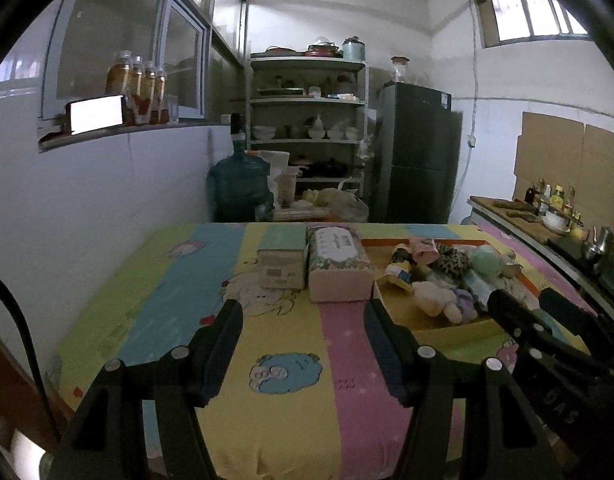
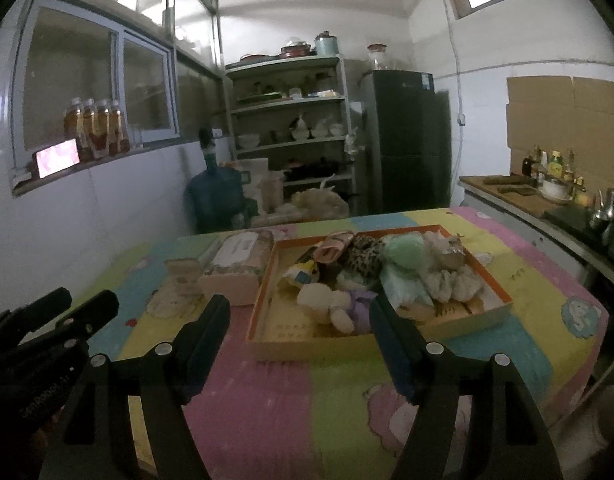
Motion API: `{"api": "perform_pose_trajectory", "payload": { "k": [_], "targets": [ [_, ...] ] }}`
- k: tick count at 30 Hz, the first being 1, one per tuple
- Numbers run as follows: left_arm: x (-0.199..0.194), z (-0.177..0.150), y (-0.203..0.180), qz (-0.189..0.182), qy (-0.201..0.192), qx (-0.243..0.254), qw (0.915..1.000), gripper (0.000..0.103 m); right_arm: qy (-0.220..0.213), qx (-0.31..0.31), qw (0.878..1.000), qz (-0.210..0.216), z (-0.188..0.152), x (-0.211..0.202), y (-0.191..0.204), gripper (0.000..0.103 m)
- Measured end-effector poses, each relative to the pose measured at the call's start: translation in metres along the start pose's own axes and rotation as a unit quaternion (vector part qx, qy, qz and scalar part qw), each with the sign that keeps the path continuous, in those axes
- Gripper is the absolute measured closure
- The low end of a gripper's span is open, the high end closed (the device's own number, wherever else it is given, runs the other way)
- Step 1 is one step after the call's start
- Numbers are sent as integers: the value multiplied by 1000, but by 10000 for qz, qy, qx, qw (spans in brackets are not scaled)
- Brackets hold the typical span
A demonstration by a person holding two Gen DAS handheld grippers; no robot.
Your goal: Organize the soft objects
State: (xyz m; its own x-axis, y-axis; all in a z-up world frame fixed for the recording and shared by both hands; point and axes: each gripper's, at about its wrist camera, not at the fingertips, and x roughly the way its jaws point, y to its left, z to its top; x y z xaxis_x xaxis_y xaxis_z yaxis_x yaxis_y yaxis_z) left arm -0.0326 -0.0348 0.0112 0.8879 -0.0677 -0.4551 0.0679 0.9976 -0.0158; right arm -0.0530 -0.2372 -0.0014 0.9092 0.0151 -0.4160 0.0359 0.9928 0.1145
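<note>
My left tool [image 1: 303, 332] hangs above the surface [image 1: 267, 420], its two fingers spread wide with nothing between them — only the pastel cartoon cloth [image 1: 347, 344] shows in the gap. My right tool [image 2: 299, 330] is likewise spread and empty, pointed toward the near edge of the orange-rimmed tray [image 2: 307, 346]. The tray sits on the right half of the surface and holds the soft objects in a loose heap: a cream plush toy [image 2: 323, 300] at the near side, a purple piece [image 2: 361, 302] touching it, a leopard-print cloth [image 2: 365, 258] behind, a green fluffy ball [image 2: 405, 250] and a beige ruffled item [image 2: 451, 282] toward the right. Just beside the tray's left wall lies a tissue pack [image 1: 339, 266], and beside that a small cardboard box [image 1: 281, 266]. Each tool's tip shows at the edge of the other's view.
</note>
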Motion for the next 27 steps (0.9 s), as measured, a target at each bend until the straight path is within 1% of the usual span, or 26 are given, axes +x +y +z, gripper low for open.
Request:
{"api": "perform_pose_trajectory", "payload": {
  "k": [9,16,27],
  "targets": [
    [-25,-16,1,50,-96,-21,9999,40,-253,-54,9997,-30,-13,-33,5,29],
    [-38,-18,1,61,-190,-17,9998,40,-390,-95,9992,28,-16,-51,10,29],
    [-46,-19,2,79,-294,-26,9995,40,-499,-136,9986,71,-15,-60,14,29]
  ]
}}
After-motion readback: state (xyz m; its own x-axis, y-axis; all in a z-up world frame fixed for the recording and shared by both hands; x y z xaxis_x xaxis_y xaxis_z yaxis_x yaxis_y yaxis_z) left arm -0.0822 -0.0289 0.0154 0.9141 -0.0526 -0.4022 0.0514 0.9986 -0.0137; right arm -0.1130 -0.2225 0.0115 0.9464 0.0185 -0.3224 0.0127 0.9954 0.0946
